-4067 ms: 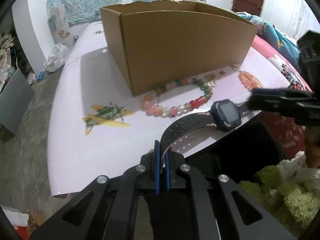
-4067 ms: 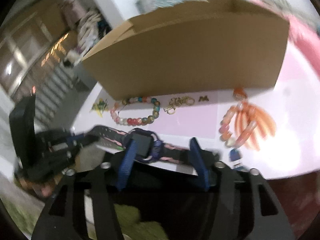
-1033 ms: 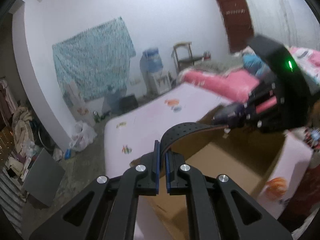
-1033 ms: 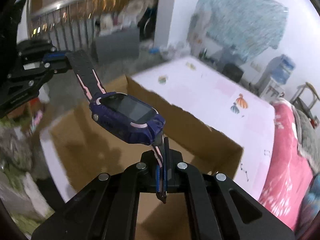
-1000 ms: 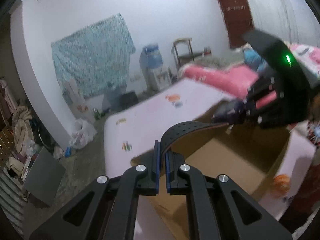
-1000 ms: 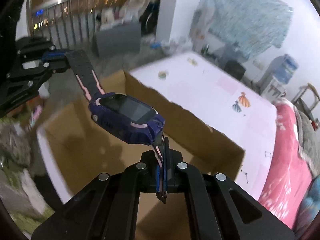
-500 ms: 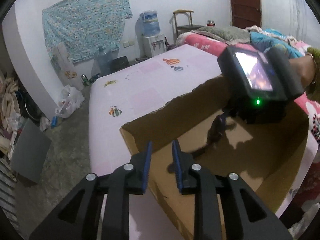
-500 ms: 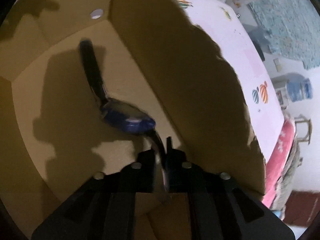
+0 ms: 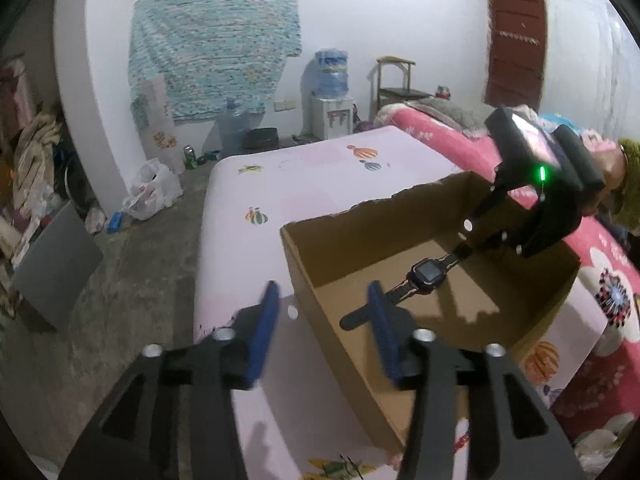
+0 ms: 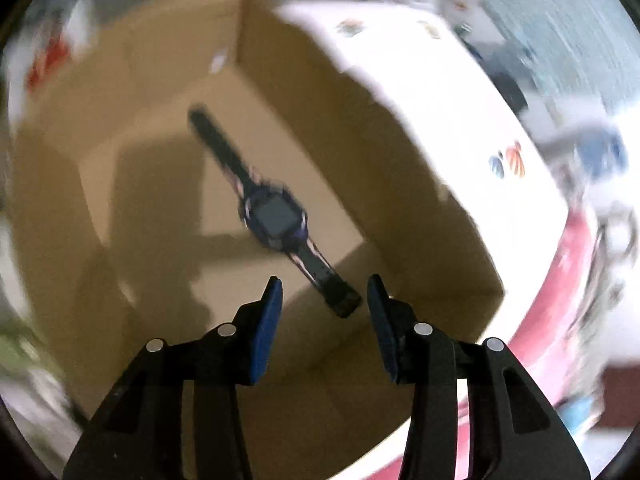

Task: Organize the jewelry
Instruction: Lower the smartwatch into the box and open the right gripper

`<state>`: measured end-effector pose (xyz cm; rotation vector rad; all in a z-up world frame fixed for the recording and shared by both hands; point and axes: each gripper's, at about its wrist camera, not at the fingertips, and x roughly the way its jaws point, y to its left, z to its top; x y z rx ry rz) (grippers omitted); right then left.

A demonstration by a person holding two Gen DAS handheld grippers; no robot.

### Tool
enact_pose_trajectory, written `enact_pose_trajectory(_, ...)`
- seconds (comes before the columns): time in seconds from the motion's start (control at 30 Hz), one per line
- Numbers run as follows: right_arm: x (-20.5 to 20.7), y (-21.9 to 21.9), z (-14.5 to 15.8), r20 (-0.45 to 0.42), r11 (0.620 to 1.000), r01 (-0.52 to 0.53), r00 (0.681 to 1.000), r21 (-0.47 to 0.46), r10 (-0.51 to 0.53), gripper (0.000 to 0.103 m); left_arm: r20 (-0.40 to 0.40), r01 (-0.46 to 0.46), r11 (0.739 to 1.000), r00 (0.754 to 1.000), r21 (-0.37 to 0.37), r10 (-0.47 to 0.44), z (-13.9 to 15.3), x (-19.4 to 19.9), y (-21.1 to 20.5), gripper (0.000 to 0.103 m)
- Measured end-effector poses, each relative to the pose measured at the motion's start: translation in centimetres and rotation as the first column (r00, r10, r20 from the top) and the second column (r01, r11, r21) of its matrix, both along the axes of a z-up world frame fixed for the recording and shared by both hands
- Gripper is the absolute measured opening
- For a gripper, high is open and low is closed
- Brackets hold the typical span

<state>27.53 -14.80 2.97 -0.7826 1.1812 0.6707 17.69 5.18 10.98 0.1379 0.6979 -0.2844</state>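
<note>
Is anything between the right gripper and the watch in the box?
Nothing visible. The right gripper is open just above the dark blue smartwatch, which lies flat on the floor of the brown cardboard box.

Right tongs (image 10: 324,300) spread wide above watch (image 10: 275,220) flat on cardboard box (image 10: 132,92) floor.

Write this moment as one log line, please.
watch: lying flat in box | left tongs: open, nothing held | right tongs: open, above watch
</note>
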Motion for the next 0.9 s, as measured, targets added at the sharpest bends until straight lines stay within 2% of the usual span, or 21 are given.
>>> enact_pose_trajectory(0.03,0.2,-0.4,0.6,-0.038,0.996,0.062,0.997,0.061,-0.06,0.042,0.001,-0.016,1.0,1.0,-0.011,0.016,0.0,-0.4,0.3,0.063)
enact_pose_trajectory(0.13,0.0,-0.2,0.6,-0.127,0.979,0.145,0.984,0.141,-0.127,0.042,0.001,-0.072,0.996,0.997,-0.047,0.072,-0.3,-2.0,1.3,0.078)
enact_pose_trajectory(0.23,0.3,0.7,-1.3,-0.227,0.969,0.214,0.957,0.122,-0.183,0.041,-0.009,-0.123,0.989,0.992,-0.081,0.123,-0.8,-3.3,2.2,0.086)
enact_pose_trajectory(0.3,1.3,0.9,-3.4,-0.289,0.957,0.28,0.925,0.077,-0.247,0.039,-0.022,-0.148,0.984,0.989,-0.096,0.147,-1.5,-4.1,2.7,0.09)
enact_pose_trajectory(0.33,2.2,0.9,-4.7,-0.327,0.944,0.326,0.898,0.046,-0.295,0.036,-0.029,-0.159,0.982,0.987,-0.099,0.157,-1.9,-4.4,2.8,0.091)
enact_pose_trajectory(0.37,2.4,0.8,-5.3,-0.338,0.936,0.35,0.884,0.023,-0.322,0.036,-0.036,-0.169,0.981,0.985,-0.1,0.166,-2.3,-4.7,2.9,0.092)
enact_pose_trajectory(0.47,3.0,0.7,-6.7,-0.353,0.92,0.392,0.861,0.003,-0.366,0.031,-0.07,-0.188,0.978,0.981,-0.094,0.182,-3.9,-5.5,3.1,0.093)
enact_pose_trajectory(0.63,3.7,0.8,-7.0,-0.345,0.89,0.453,0.844,0.049,-0.41,0.029,-0.146,-0.19,0.976,0.974,-0.108,0.174,-6.6,-6.2,3.0,0.093)
enact_pose_trajectory(0.9,3.7,-1.8,-6.4,-0.388,0.81,0.574,0.778,0.12,-0.494,0.029,-0.17,-0.192,0.977,0.97,-0.099,0.173,-7.9,-6.6,2.9,0.093)
